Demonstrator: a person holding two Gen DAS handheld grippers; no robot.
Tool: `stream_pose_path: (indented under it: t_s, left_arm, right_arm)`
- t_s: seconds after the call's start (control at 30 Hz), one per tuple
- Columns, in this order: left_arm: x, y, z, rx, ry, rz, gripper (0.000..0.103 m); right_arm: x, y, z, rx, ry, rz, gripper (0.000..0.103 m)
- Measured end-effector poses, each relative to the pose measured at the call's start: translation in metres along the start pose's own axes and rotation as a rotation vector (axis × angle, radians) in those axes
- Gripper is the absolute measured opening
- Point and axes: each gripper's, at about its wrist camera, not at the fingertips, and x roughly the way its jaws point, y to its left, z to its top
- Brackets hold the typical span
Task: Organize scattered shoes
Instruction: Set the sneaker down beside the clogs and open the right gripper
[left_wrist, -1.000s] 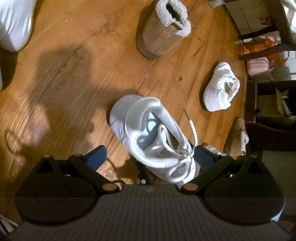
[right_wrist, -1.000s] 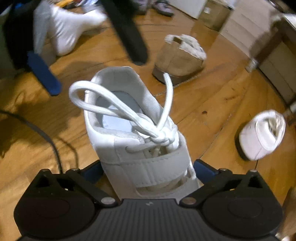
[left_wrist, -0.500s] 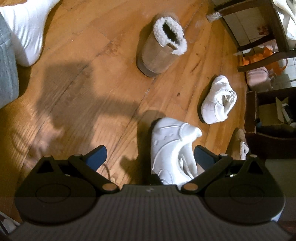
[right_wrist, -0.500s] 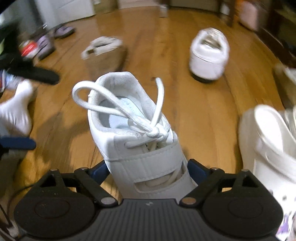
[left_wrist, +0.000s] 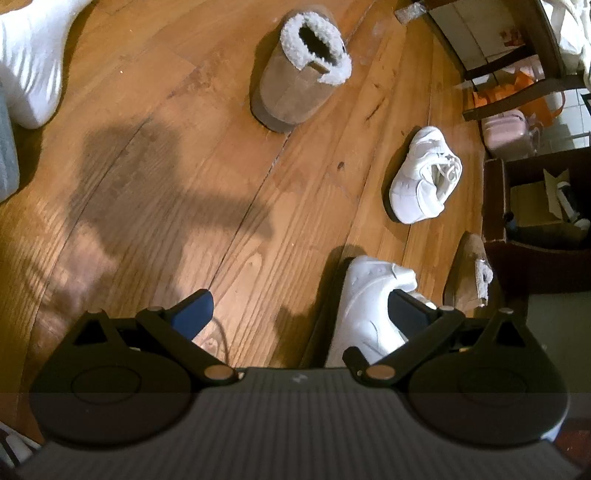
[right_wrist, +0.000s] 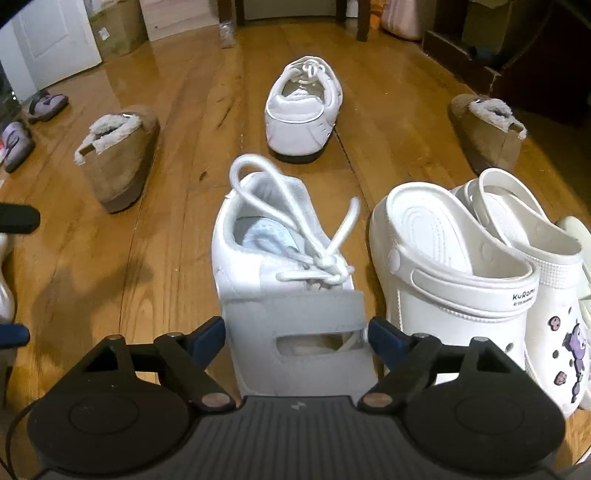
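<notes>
Wooden floor (left_wrist: 155, 177), scattered shoes (right_wrist: 303, 110)

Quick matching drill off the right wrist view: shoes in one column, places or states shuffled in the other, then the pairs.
Things:
1. white sneaker with strap
2. white clog
3. second white sneaker
4. left tan slipper

Places or states:
A. alone at the far middle of the floor, heel toward the camera
B. between the right gripper fingers
C. left of the strapped sneaker, standing apart
D. just right of the strapped sneaker, with a cartoon-charm clog beside it

Pairs: 1-B, 2-D, 3-A, 4-C
</notes>
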Motion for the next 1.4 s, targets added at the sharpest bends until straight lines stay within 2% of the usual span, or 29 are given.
stream_pose_path:
  t_s: [0.13,0.3,0.5,0.57,0.63,0.7,0.77,0.83,0.93,1.03,1.07,1.1,1.13,1.23,1.3,1.4]
  left_arm:
    - [0.000,-0.001,0.000,0.010,-0.001,0.008,0.102]
    - [0.001,-0.003,-0.002,0.015,0.011,-0.005,0.102]
    - [0.003,-0.007,-0.004,0.039,0.019,0.006,0.102]
    - [0.004,-0.005,-0.003,0.037,0.022,0.012,0.102]
    - [0.004,-0.004,-0.003,0.035,0.024,0.017,0.102]
    - [0.005,-0.003,-0.002,0.033,0.019,0.024,0.102]
    - [0.007,-0.002,-0.001,0.030,0.015,0.038,0.102]
    - [0.011,-0.003,-0.002,0.035,0.027,0.039,0.102]
    - [0.014,-0.008,-0.004,0.053,0.046,0.044,0.102]
    - [0.011,-0.017,-0.006,0.107,0.038,0.059,0.102]
    - [0.011,-0.021,-0.006,0.128,0.028,0.068,0.102]
    - [0.010,-0.025,-0.007,0.150,0.017,0.077,0.102]
    - [0.009,-0.028,-0.008,0.171,0.007,0.086,0.102]
    - [0.015,-0.035,-0.010,0.211,0.018,0.103,0.101]
    - [0.018,-0.049,-0.014,0.284,0.019,0.150,0.100]
    - [0.014,-0.074,-0.015,0.356,-0.014,0.177,0.101]
  right_arm:
    - [-0.011,-0.003,-0.004,0.007,-0.025,0.040,0.093]
    - [-0.020,-0.002,-0.009,-0.042,-0.044,0.038,0.093]
    - [-0.001,0.014,-0.018,-0.133,-0.007,0.029,0.093]
    - [0.012,0.017,-0.018,-0.139,-0.005,0.017,0.087]
    - [0.014,0.015,-0.018,-0.117,-0.025,0.022,0.075]
    - [0.000,0.006,-0.020,-0.029,-0.079,0.017,0.071]
    - [-0.003,-0.001,-0.021,0.022,-0.090,-0.006,0.070]
    - [-0.001,0.000,-0.020,0.013,-0.096,-0.043,0.071]
    - [0.003,0.003,-0.020,0.011,-0.094,-0.058,0.078]
    - [-0.003,0.002,-0.017,0.035,-0.060,-0.022,0.080]
    - [-0.015,-0.003,-0.015,0.059,-0.076,0.012,0.084]
    - [-0.022,-0.007,-0.015,0.070,-0.090,0.038,0.093]
    - [-0.030,-0.012,-0.013,0.080,-0.105,0.067,0.094]
    - [-0.045,-0.028,-0.011,0.120,-0.137,0.126,0.093]
    - [-0.046,-0.038,-0.010,0.165,-0.134,0.159,0.090]
    - [-0.045,-0.058,-0.005,0.263,-0.085,0.295,0.088]
